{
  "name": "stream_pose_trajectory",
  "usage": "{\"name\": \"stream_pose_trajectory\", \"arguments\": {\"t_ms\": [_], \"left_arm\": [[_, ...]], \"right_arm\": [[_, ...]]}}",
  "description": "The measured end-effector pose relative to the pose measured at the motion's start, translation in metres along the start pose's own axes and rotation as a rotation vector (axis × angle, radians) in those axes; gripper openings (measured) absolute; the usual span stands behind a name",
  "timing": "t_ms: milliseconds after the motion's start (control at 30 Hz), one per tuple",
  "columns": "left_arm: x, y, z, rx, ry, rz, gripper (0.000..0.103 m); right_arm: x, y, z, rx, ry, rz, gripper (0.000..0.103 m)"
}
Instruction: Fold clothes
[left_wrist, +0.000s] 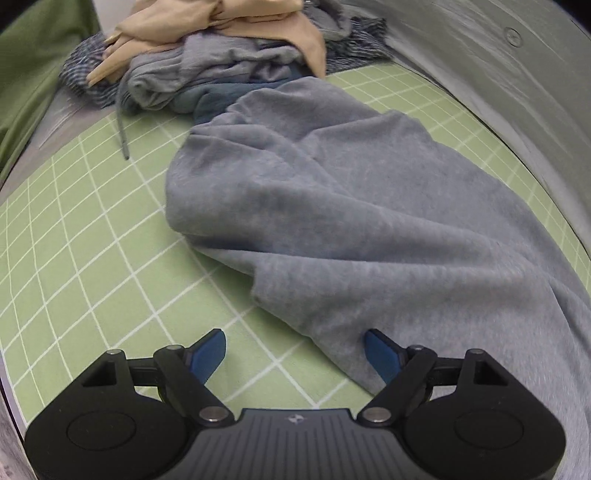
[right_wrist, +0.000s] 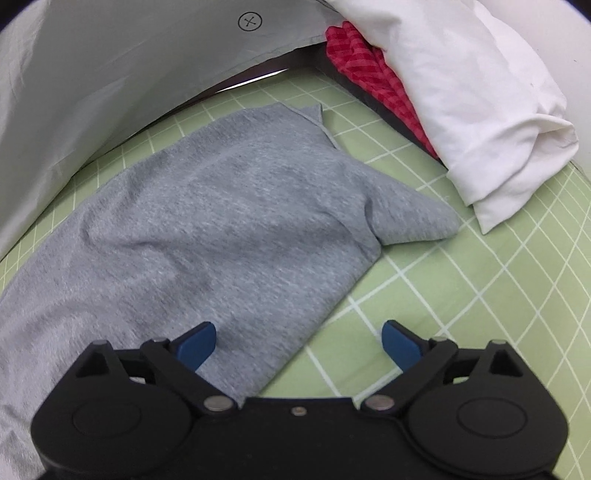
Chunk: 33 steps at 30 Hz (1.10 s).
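A grey T-shirt (left_wrist: 332, 206) lies crumpled on the green grid mat (left_wrist: 92, 240). My left gripper (left_wrist: 295, 350) is open just above the mat at the shirt's near edge, with its right finger over the cloth. In the right wrist view the same grey T-shirt (right_wrist: 207, 229) shows a sleeve pointing right. My right gripper (right_wrist: 299, 341) is open over the shirt's near corner, left finger above the cloth, right finger above the bare green mat (right_wrist: 480, 295). Neither gripper holds anything.
A pile of unfolded clothes (left_wrist: 207, 62) in tan, grey and blue sits at the mat's far end. A green cloth (left_wrist: 29, 74) hangs at left. A grey sheet (right_wrist: 110, 74) borders the mat. Folded white (right_wrist: 472, 110) and red striped (right_wrist: 369, 74) garments lie at right.
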<state>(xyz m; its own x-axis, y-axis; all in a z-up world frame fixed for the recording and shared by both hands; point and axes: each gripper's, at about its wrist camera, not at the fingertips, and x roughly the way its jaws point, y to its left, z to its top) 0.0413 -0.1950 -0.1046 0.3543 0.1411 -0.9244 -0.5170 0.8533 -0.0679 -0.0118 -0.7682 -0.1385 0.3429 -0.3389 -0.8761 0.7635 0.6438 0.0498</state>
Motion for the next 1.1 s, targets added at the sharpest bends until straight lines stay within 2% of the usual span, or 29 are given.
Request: {"name": "stream_pose_trajectory", "arguments": {"t_ms": [100,133,167,200,233,267,400,567,800,933,1033,1100], "left_arm": [[0.005,0.012,0.007,-0.072,0.0,-0.048,0.078],[0.006,0.012,0.008,-0.079,-0.007,-0.062,0.073],[0.007,0.011,0.009,-0.078,-0.015,-0.076,0.059],[0.008,0.008,0.011,-0.07,-0.022,-0.078,0.046],[0.008,0.005,0.012,-0.061,-0.029,-0.081,0.034],[0.006,0.004,0.013,-0.052,-0.036,-0.087,0.01],[-0.005,0.002,0.016,-0.004,-0.079,-0.106,0.006],[-0.036,0.022,0.016,0.055,-0.159,-0.107,0.005],[-0.1,0.071,0.013,0.095,-0.258,-0.108,0.005],[-0.104,0.098,-0.007,0.124,-0.238,-0.066,0.005],[-0.095,0.123,-0.02,0.07,-0.165,-0.075,0.003],[-0.091,0.134,-0.026,0.069,-0.138,-0.063,0.003]], "right_arm": [[-0.002,0.006,0.003,-0.048,-0.027,-0.004,0.069],[-0.003,0.008,0.003,-0.07,-0.034,0.006,0.054],[-0.005,0.01,0.004,-0.095,-0.04,0.022,0.04],[-0.006,0.012,0.004,-0.12,-0.045,0.039,0.032],[-0.007,0.014,0.004,-0.139,-0.048,0.049,0.007],[-0.009,0.014,0.005,-0.146,-0.049,0.05,0.002],[-0.036,-0.006,0.001,-0.099,-0.1,0.043,0.001],[-0.098,-0.048,-0.017,-0.049,-0.192,0.016,0.0],[-0.182,-0.108,-0.076,0.004,-0.275,0.008,0.001],[-0.187,-0.131,-0.118,0.033,-0.213,0.0,0.001],[-0.186,-0.142,-0.144,0.061,-0.153,-0.001,0.001],[-0.187,-0.143,-0.155,0.065,-0.126,-0.003,0.001]]}}
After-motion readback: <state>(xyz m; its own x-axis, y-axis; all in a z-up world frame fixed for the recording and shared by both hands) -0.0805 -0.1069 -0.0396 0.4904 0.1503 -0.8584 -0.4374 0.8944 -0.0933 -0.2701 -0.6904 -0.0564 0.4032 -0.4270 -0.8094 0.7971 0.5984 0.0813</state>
